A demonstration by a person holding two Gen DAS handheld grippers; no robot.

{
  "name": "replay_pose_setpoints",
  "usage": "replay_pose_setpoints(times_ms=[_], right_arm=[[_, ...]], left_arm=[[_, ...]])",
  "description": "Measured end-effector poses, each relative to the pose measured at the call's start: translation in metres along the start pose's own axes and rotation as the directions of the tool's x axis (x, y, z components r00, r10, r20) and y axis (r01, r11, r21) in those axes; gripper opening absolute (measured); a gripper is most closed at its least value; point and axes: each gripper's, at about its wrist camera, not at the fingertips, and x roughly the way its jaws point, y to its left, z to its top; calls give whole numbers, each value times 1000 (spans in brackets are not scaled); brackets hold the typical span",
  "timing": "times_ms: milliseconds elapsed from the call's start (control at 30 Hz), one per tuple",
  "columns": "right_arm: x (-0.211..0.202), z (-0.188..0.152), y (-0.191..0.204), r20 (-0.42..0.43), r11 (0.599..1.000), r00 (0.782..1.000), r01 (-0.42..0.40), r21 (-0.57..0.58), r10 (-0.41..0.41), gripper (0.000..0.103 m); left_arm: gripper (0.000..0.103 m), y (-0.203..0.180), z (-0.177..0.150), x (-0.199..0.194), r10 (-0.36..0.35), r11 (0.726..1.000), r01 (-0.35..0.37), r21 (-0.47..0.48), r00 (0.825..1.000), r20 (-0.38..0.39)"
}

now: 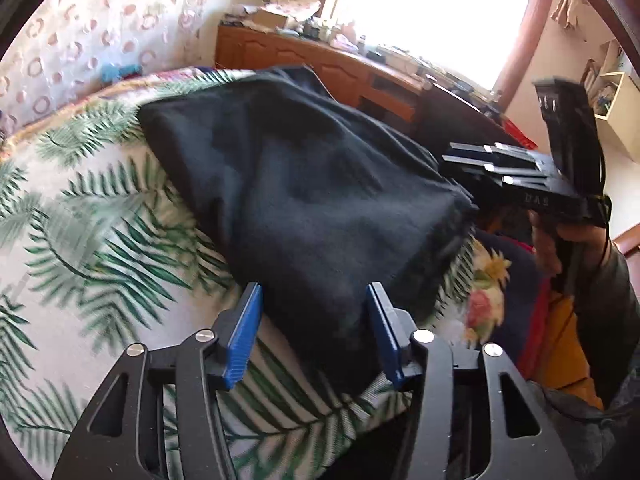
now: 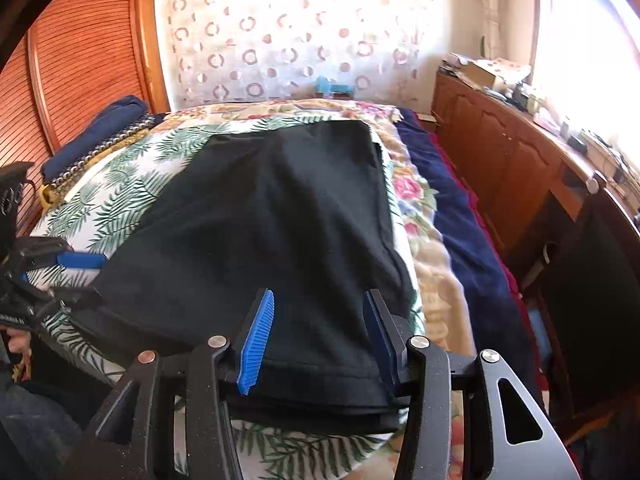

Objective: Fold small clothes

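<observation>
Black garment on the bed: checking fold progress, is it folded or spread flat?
Folded: the black garment shows stacked layers at its near edge.

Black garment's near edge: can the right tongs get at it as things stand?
Probably yes. The right tongs stand open right over the black garment, its folded near edge lying between the blue pads, with nothing in the way.

left gripper (image 1: 314,332): tilted down, my blue pads apart, gripping nothing | right gripper (image 2: 318,340): tilted down, my pads apart, pressing nothing | in my left view the right gripper sits at 3 o'clock, a hand (image 1: 560,248) on its handle
</observation>
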Motion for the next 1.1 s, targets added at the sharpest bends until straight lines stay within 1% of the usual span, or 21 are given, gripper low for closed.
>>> replay_pose_setpoints(times_ms=[33, 67, 100, 133, 200, 300, 367, 433, 500, 633, 700, 767, 867, 967, 1000, 1100], right_arm=[[-1, 0, 1, 5, 1000, 1000, -7, -7, 7, 56], [-2, -1, 2, 9, 1000, 1000, -13, -12, 14, 60], [-3, -2, 2, 12, 1000, 1000, -21, -15, 21, 60], [-3, -2, 2, 12, 999, 999, -30, -19, 30, 61], [-4, -4, 3, 11, 998, 998, -55, -28, 55, 63], [-8, -5, 4, 15, 994, 995, -96, -43, 97, 69], [-11, -7, 5, 17, 988, 990, -136, -68, 137, 77], [-14, -8, 6, 26, 979, 983, -179, -101, 182, 83], [-10, -9, 2, 14, 977, 982, -184, -103, 187, 85], [1, -11, -11, -11, 979, 985, -171, -112, 171, 85], [8, -12, -16, -25, 980, 988, -153, -128, 151, 85], [16, -13, -18, -47, 979, 991, -135, -151, 129, 85], [30, -17, -22, -87, 977, 989, -133, -167, 120, 85], [38, -19, -16, -102, 970, 989, -124, -211, 105, 85], [40, -18, -15, -103, 968, 990, -114, -223, 93, 85], [46, -19, -15, -124, 963, 992, -49, -264, 16, 85]], left_arm=[[30, -2, -1, 5, -9, 1000, 9, 3, 1000, -15], [25, -5, -2, 7, 1, 1000, -1, 12, 1000, -20], [15, -8, -1, 7, 5, 1000, -4, 16, 1000, -16], [13, -10, 2, 4, -3, 1000, 3, 18, 1000, -4], [12, -11, 13, -7, -19, 1000, 19, 14, 999, 34], [12, -13, 37, -22, -27, 999, 24, 29, 996, 86], [12, -16, 59, -29, -19, 999, 13, 52, 992, 126], [12, -15, 74, -33, -26, 998, 18, 57, 988, 150], [12, -13, 92, -36, -31, 998, 22, 53, 984, 175], [12, -7, 114, -33, -26, 999, 19, 37, 979, 204], [12, -4, 123, -27, -15, 999, 8, 32, 977, 213], [12, 1, 129, -24, -6, 1000, 1, 23, 976, 219], [12, 10, 138, -16, 3, 1000, -5, 11, 976, 217], [12, 16, 141, -9, 4, 1000, -4, 2, 977, 211], [12, 17, 141, -8, 4, 1000, -4, 0, 977, 212], [12, 23, 145, -9, 2, 1000, 2, -16, 976, 220]])
